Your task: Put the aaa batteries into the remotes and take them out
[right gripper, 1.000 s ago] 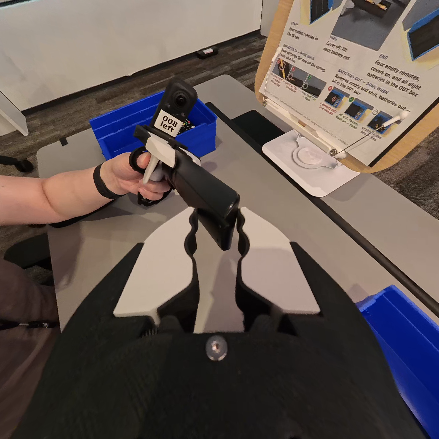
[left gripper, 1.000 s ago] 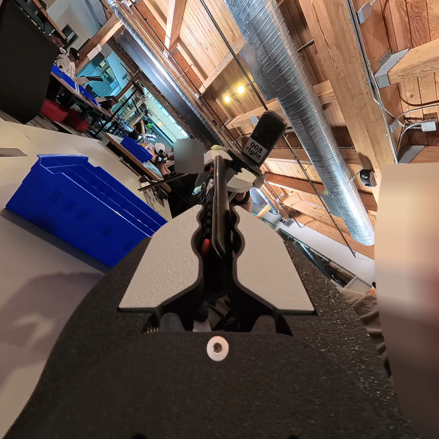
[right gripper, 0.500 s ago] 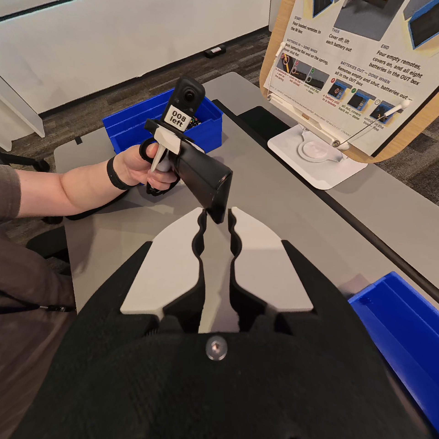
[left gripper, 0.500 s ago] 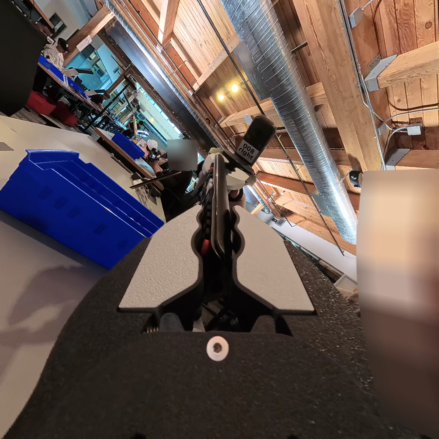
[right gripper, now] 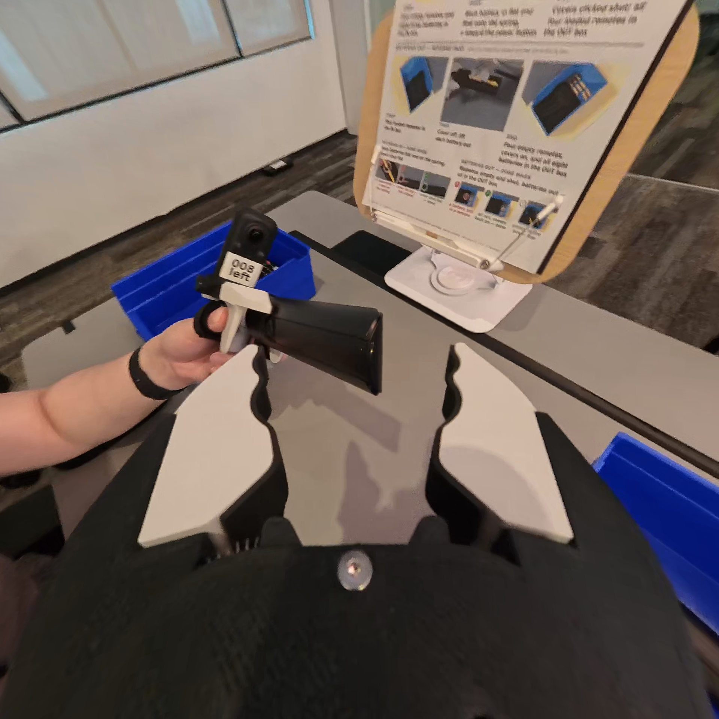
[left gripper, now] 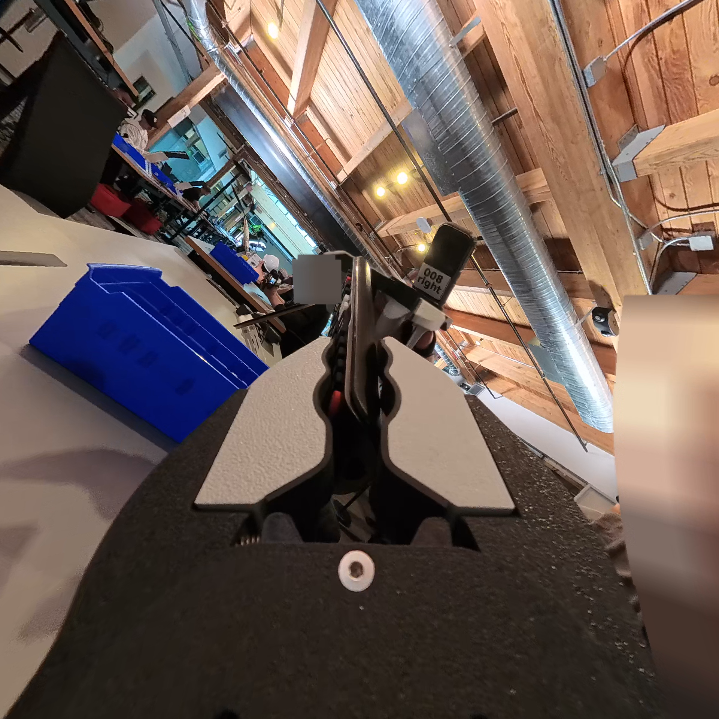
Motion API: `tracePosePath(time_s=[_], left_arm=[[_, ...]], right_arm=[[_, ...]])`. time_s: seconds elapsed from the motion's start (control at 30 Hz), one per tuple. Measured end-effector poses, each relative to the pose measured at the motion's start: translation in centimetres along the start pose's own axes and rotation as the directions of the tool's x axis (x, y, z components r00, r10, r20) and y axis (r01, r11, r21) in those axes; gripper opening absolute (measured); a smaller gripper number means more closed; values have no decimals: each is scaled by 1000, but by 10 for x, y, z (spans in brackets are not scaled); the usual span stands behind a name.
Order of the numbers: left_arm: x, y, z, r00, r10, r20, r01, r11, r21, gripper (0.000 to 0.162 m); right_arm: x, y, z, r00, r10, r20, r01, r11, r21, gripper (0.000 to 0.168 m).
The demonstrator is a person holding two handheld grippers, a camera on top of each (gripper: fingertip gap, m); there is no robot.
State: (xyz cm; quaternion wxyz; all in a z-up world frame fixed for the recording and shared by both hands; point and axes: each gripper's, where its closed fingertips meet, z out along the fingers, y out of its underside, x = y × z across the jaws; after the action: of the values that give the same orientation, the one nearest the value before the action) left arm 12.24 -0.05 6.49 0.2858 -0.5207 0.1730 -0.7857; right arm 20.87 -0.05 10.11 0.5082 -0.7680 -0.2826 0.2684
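Now my left hand-held gripper (left gripper: pixel 356 373) is clenched on the remote (right gripper: pixel 327 342), held above the bench (right gripper: pixel 583 350), so I'd bring my right hand-held gripper (right gripper: pixel 354 385), released and just short of it, squarely onto its back cover.

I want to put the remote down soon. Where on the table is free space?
The grey table is bare between the far blue bin, the white stand base and the near blue bin. The far bin already holds items.
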Motion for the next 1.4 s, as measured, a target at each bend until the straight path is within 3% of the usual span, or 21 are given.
tracePosePath(time_s=[0.13, 0.3, 0.43, 0.53, 0.63, 0.8, 0.9, 1.07, 1.4], left_arm=[[6, 5, 4, 1000, -6, -31, 5, 1000, -22, 20], [16, 11, 7, 997, 34, -68, -40, 996, -76, 20], [17, 20, 10, 995, 90, -47, -96, 987, -132, 20], [16, 25, 12, 996, 77, -53, -84, 985, -148, 20], [16, 31, 15, 996, 70, -58, -79, 982, -170, 21], [18, 32, 17, 996, 50, -76, -62, 984, -165, 21], [18, 32, 17, 996, 52, -71, -63, 984, -167, 20], [16, 31, 16, 997, 45, -59, -54, 986, -158, 20], [16, 28, 14, 998, 39, -57, -48, 986, -157, 20]], right_arm=[[9, 14, 19, 997, -13, -79, 9, 998, -59, 95], [-2, 19, 20, 990, 101, 95, -91, 990, -109, 89], [-1, 26, 13, 989, 79, 128, -56, 984, -172, 89], [-3, 26, 7, 987, 53, 150, -26, 984, -178, 81], [-6, 22, 3, 982, 48, 183, -17, 986, -165, 59], [-9, 20, -2, 970, 79, 230, -44, 987, -155, 57], [-16, 20, -4, 963, 60, 262, -22, 989, -147, 43], [-13, 18, -6, 974, 25, 225, 7, 990, -142, 42], [-12, 16, -20, 957, 114, 268, -74, 985, -154, 25]])
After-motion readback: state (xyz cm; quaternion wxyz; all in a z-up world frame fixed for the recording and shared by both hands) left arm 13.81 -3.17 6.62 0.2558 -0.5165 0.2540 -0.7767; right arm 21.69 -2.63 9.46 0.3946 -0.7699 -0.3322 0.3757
